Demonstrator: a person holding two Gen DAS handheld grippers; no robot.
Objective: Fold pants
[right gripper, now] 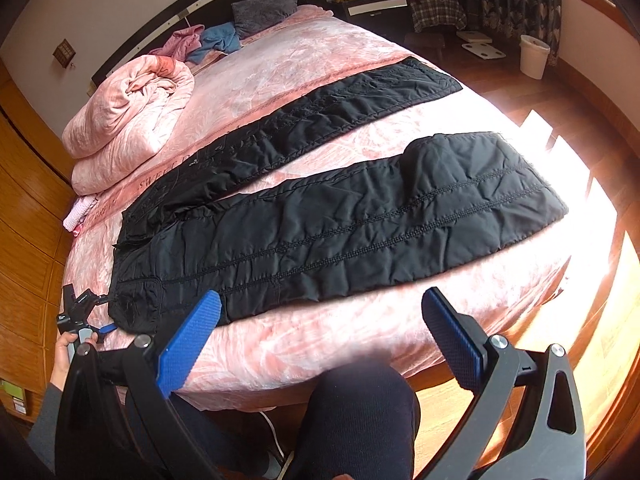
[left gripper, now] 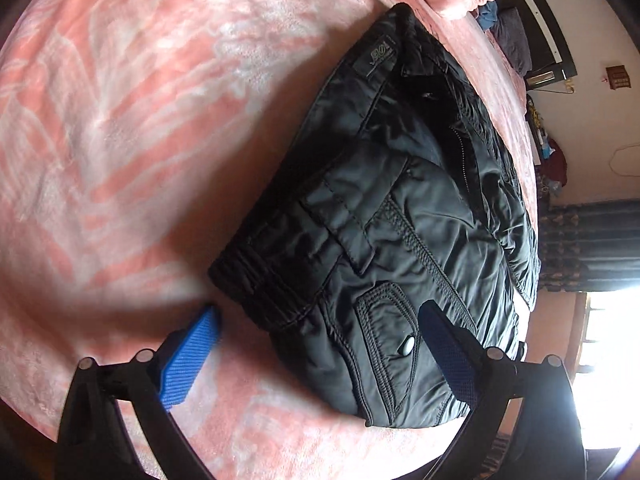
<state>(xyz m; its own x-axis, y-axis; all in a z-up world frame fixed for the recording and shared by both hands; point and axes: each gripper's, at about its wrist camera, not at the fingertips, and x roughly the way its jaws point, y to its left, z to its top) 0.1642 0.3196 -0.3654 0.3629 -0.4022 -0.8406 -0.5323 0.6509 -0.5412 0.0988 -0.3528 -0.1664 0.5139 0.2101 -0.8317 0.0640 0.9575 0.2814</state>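
Black padded pants (right gripper: 320, 216) lie flat on the pink bed, legs spread apart in a V, waist at the left. In the left wrist view the waist end (left gripper: 392, 216) with a snap pocket fills the middle. My left gripper (left gripper: 320, 344) is open, its jaws wide on either side of the near waist corner, close above it; it also shows in the right wrist view (right gripper: 86, 320) at that corner. My right gripper (right gripper: 320, 320) is open and empty, held off the bed's near edge, in front of the near leg.
The pink patterned bedspread (right gripper: 320, 340) covers the bed. A rolled pink duvet (right gripper: 132, 108) lies at the back left, with pillows and clothes (right gripper: 224, 36) by the headboard. My knee (right gripper: 360, 412) is at the bed's near edge. A nightstand and white bin (right gripper: 534, 56) stand at the far right.
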